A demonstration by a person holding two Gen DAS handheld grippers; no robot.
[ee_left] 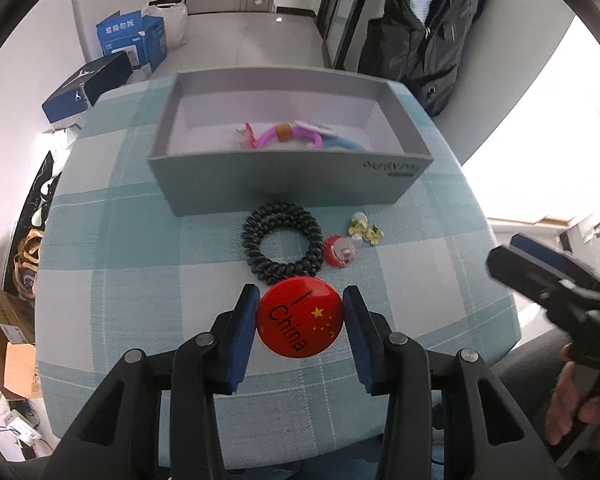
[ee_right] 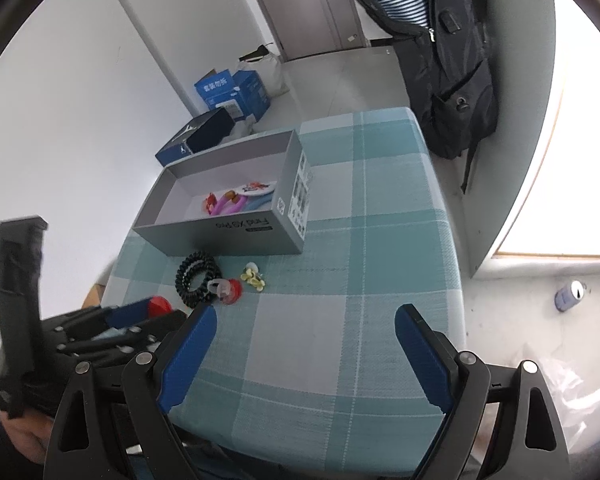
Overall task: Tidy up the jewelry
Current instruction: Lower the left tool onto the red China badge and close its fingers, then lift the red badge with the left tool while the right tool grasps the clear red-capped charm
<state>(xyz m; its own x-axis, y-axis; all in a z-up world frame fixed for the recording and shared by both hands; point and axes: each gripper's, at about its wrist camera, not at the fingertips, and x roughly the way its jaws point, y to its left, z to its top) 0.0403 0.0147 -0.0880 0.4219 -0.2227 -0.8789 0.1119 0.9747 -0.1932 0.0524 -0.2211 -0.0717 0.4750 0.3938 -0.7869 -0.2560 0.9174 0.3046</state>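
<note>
The grey box (ee_left: 284,184) sits at the middle of the left wrist view, on the teal checked tablecloth (ee_left: 140,300), and some of the sorting looks done already: in its floor lie a pink ring-shaped band (ee_left: 288,136), a small red piece (ee_left: 249,136) to its left, a light blue piece (ee_left: 342,144) to its right and a white printed disc (ee_right: 256,189) behind them.

What is left sits on the cloth just below the box in the frame. The black spiral hair tie (ee_left: 283,242) lies flat, close to the box's near wall. Below it, at the lower centre, is the red China badge (ee_left: 300,317), and the left gripper (ee_left: 300,312) has its jaws set either side of it, the blue pads close against its rim. Whether they are pressing on it I cannot tell; the badge seems to be resting on the cloth. Right of the hair tie is a small red and clear clip (ee_left: 340,251), touching or nearly touching the tie, and just beyond it a tiny yellow flower piece (ee_left: 365,229).

The right gripper (ee_right: 304,344) fills the bottom of its own view, jaws spread wide with nothing between them, over bare cloth.

By my reckoning about half is in; four pieces remain outside, the badge apparently next.
</note>
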